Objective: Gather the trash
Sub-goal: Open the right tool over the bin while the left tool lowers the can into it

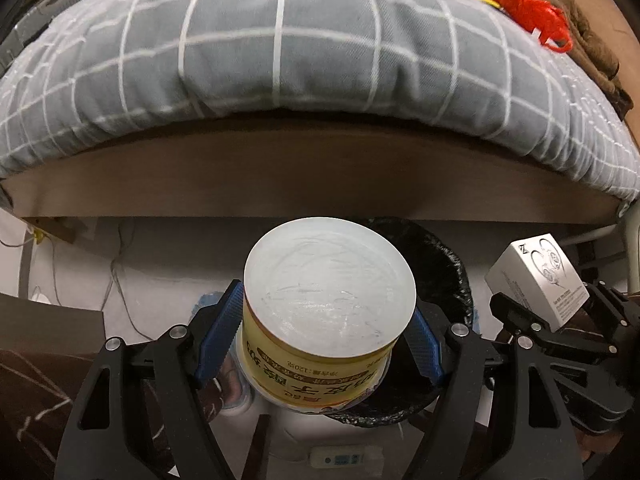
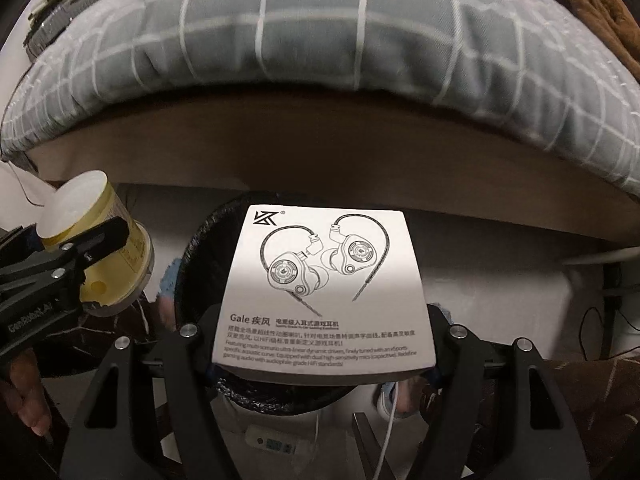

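Observation:
My left gripper is shut on a yellow tub, bottom end facing the camera, its blue pads pressing on both sides. The tub hangs above a bin lined with a black bag. My right gripper is shut on a white earphone box printed with a line drawing, held over the same black-lined bin. In the left wrist view the earphone box shows at the right; in the right wrist view the yellow tub shows at the left.
A bed with a grey checked cover and a brown wooden side board runs across behind the bin. A red net bag and brown cloth lie on it. Cables trail on the floor at the left. A small white device lies on the floor.

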Tool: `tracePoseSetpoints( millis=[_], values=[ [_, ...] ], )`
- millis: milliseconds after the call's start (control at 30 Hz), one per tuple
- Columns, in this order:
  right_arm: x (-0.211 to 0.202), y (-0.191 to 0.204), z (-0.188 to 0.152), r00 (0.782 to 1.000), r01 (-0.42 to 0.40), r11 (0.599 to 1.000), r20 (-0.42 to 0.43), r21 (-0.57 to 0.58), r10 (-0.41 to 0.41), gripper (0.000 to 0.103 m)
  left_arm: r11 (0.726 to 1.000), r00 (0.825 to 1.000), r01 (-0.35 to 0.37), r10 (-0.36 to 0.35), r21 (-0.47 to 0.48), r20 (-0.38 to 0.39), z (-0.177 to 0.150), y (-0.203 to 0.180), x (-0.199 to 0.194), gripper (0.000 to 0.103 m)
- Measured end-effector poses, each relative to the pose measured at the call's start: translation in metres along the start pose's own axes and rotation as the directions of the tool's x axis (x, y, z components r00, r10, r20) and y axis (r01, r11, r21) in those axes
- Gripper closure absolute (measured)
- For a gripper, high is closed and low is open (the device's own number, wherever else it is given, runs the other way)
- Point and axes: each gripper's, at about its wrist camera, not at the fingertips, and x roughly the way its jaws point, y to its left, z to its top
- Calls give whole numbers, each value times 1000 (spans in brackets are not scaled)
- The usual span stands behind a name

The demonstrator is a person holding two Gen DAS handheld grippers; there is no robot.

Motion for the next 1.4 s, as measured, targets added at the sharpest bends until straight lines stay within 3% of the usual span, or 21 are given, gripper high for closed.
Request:
tracePoseSetpoints(
  millis=[233,700,733,833,1067,1400],
  values=[
    [28,6,-2,996,0,1000,-89,-27,-3,36,999,999,-12,10,-36,-40,-8,19,19,30],
    [62,38,-3,989,-22,997,-150,-75,10,35,996,998,-30,25,-88,-60,-17,52,20,30],
    [64,39,-3,989,-22,997,-149,-77,11,35,996,998,-29,24,-86,-60,-17,52,21,30],
    [66,37,-1,993,-20,998,-121,-64,12,18,997,998,-23,18,-77,-65,-16,47,21,30],
    [54,14,-2,997,8,1000,-78,-14,-9,9,1000,998,0,-2,-29,-64,-12,26,23,30],
    [34,-34,-3,997,81,996,-15,36,-81,8,998,996,47,-44,35,-78,-4,-22,33,30]
  ],
)
